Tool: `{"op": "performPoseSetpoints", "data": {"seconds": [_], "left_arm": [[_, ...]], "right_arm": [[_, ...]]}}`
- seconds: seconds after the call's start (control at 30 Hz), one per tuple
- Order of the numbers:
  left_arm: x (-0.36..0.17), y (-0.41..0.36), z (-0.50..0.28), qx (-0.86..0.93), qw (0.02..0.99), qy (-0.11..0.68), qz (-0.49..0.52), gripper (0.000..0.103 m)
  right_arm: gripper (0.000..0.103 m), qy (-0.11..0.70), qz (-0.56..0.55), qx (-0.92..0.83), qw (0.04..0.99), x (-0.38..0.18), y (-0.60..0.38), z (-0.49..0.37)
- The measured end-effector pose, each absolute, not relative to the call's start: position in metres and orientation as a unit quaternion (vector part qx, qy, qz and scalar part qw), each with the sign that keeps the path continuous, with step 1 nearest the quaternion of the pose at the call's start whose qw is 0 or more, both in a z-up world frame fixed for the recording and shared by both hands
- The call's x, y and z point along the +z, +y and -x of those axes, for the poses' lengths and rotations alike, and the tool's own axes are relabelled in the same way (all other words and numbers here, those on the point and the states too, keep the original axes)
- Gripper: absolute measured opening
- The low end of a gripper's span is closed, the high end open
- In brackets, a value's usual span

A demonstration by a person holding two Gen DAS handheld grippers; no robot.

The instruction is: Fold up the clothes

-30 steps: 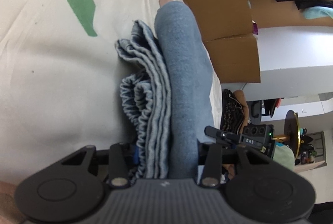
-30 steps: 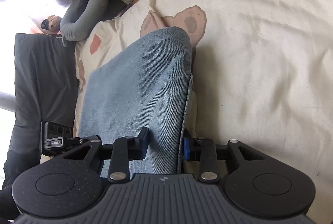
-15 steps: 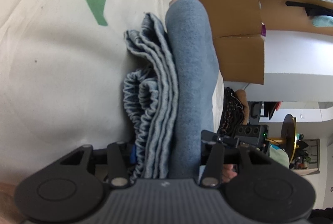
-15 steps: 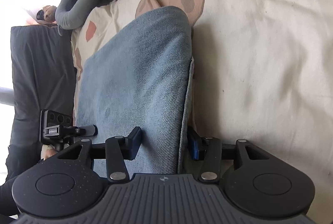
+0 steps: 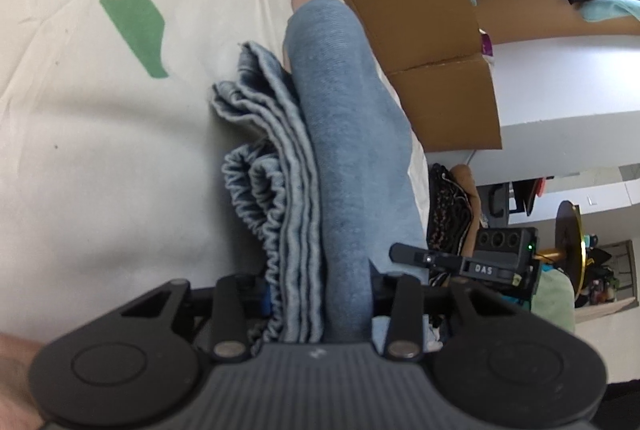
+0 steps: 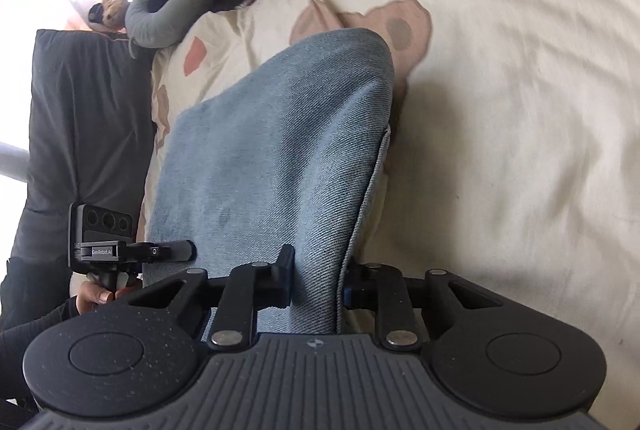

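1. The left hand-held gripper (image 5: 320,294) is closing on the thick layered edge of the folded blue denim garment (image 5: 344,158), low centre of its frame, waistband ruffles bunched at its left.
2. The right hand-held gripper (image 6: 316,282) is closing on the garment's other end.
3. Risk: uneven layers may slip from the left pinch and unfold.
4. Open bedsheet (image 5: 100,170) lies left; cardboard boxes (image 5: 420,30) crowd the upper right.

A lived-in bedroom at home: a cream cotton bedsheet (image 6: 520,110) printed with pink, coral and green patches covers the bed, a brown plush toy (image 6: 114,8) and long grey bolster pillow (image 6: 172,6) lie at its edge, and flattened brown cardboard boxes (image 5: 420,30) lean alongside.
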State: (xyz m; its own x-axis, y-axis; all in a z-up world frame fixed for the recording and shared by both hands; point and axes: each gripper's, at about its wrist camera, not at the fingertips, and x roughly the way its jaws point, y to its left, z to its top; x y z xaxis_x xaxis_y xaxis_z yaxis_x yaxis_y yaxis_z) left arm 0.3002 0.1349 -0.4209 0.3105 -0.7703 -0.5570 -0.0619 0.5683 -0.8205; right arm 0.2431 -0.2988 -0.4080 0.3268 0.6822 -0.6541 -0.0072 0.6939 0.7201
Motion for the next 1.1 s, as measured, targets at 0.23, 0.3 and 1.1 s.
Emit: {"op": "performPoseSetpoints", "data": {"seconds": [0.23, 0.3, 1.1], "left_arm": [[-0.388, 0.128, -0.299, -0.230, 0.719, 0.534, 0.381, 0.040], [-0.373, 0.125, -0.300, -0.227, 0.723, 0.533, 0.376, 0.040], [-0.148, 0.090, -0.316, -0.217, 0.780, 0.496, 0.312, 0.040]], "right_arm": [[0.021, 0.518, -0.323, 0.221, 0.760, -0.386, -0.300, -0.239], [0.021, 0.514, -0.325, 0.219, 0.763, -0.375, -0.303, -0.239], [0.021, 0.416, -0.356, 0.242, 0.801, -0.174, -0.323, -0.239]]}}
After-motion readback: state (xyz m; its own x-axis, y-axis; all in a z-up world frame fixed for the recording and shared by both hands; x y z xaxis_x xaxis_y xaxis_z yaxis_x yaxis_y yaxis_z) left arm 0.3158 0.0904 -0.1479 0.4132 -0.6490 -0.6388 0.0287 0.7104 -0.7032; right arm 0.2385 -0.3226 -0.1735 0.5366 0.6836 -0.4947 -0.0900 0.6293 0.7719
